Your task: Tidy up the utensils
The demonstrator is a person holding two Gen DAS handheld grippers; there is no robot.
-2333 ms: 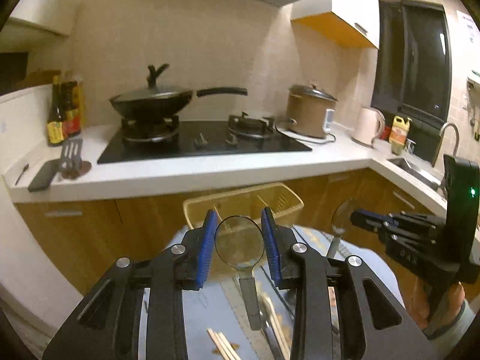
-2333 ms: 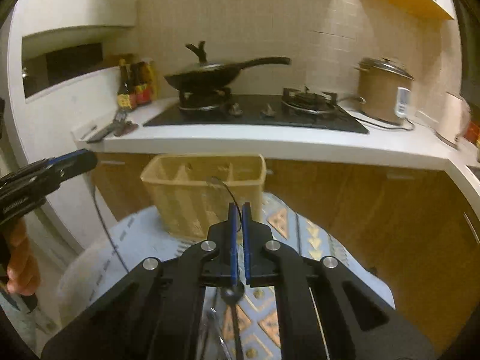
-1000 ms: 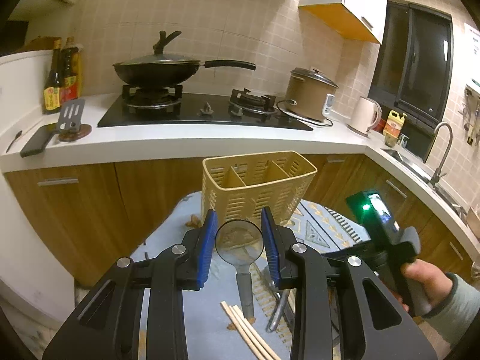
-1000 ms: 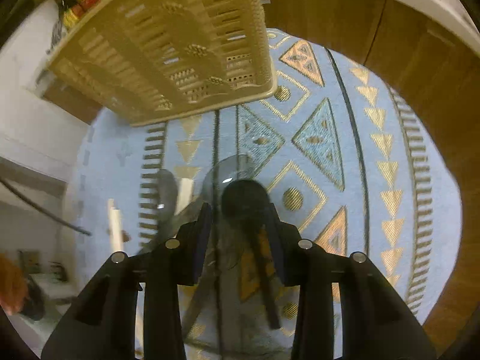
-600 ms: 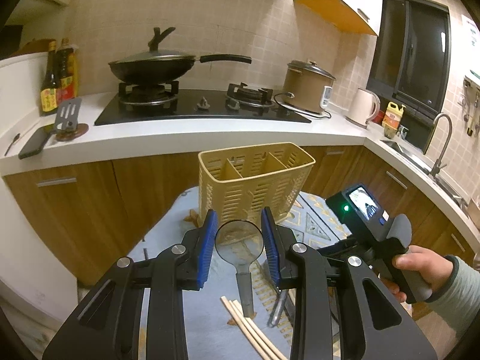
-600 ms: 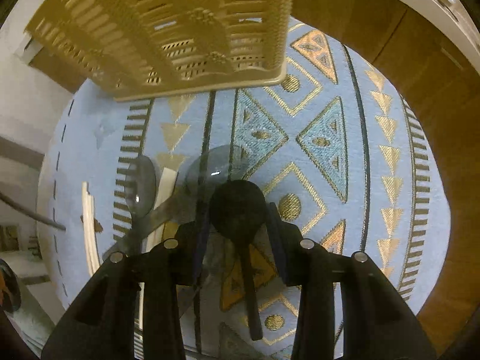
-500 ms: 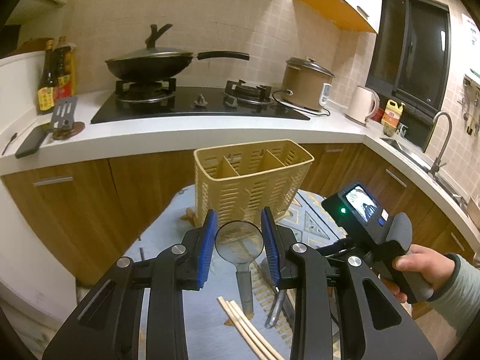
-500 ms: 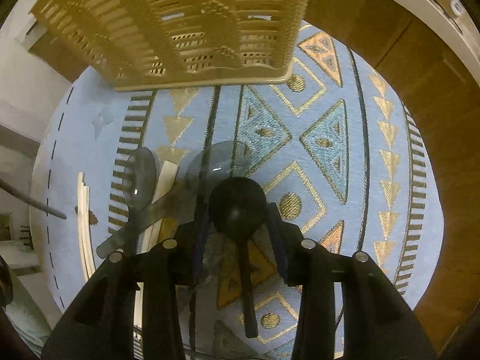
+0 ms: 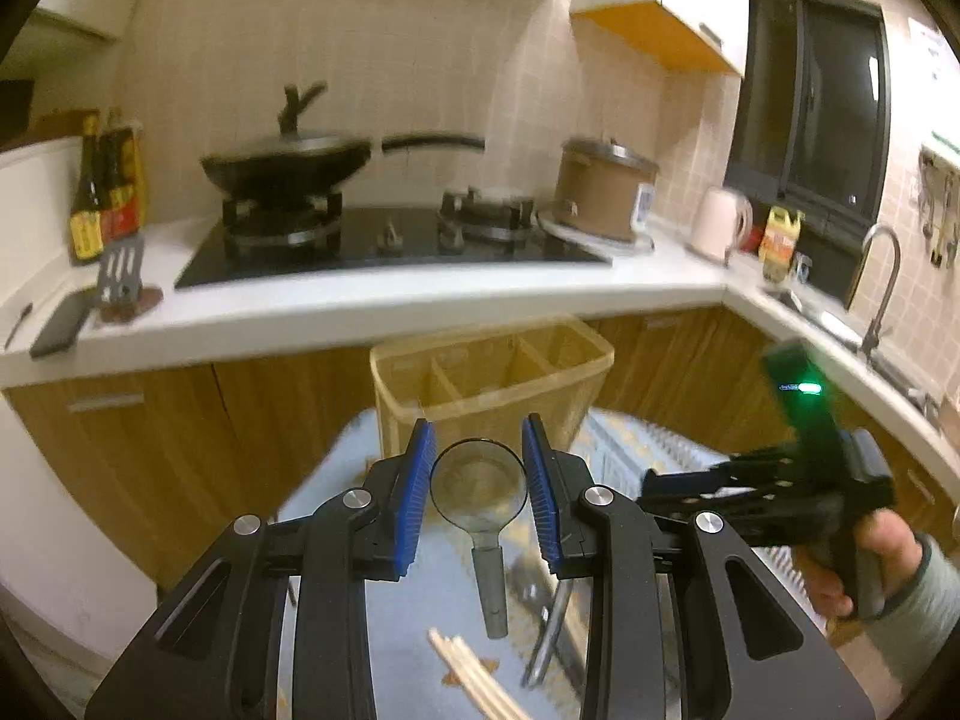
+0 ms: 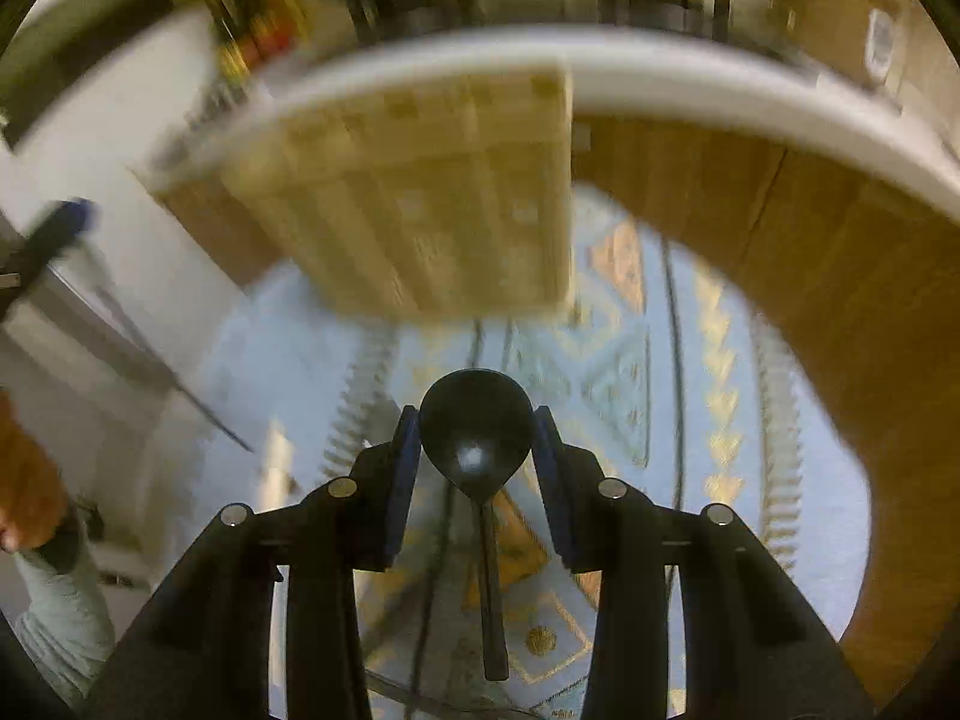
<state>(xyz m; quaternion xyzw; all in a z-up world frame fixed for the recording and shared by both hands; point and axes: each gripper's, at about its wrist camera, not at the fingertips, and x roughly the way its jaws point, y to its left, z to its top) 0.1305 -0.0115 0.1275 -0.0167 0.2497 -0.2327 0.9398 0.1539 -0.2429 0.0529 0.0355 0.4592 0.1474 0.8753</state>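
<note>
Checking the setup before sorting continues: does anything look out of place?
Yes: chopsticks and a grey utensil lie loose on the blue patterned cloth rather than in the yellow divided caddy.

On the white bench [image 9: 336, 318] we see a black gas hob [image 9: 384, 240] carrying a lidded wok [image 9: 288, 162], with a brown rice cooker [image 9: 603, 189] and a pale kettle [image 9: 720, 222] further right. Dark sauce bottles [image 9: 99, 192] stand at the left end beside a slotted spatula [image 9: 120, 273]. A tap [image 9: 879, 282] rises under the dark window [image 9: 810, 108].
</note>
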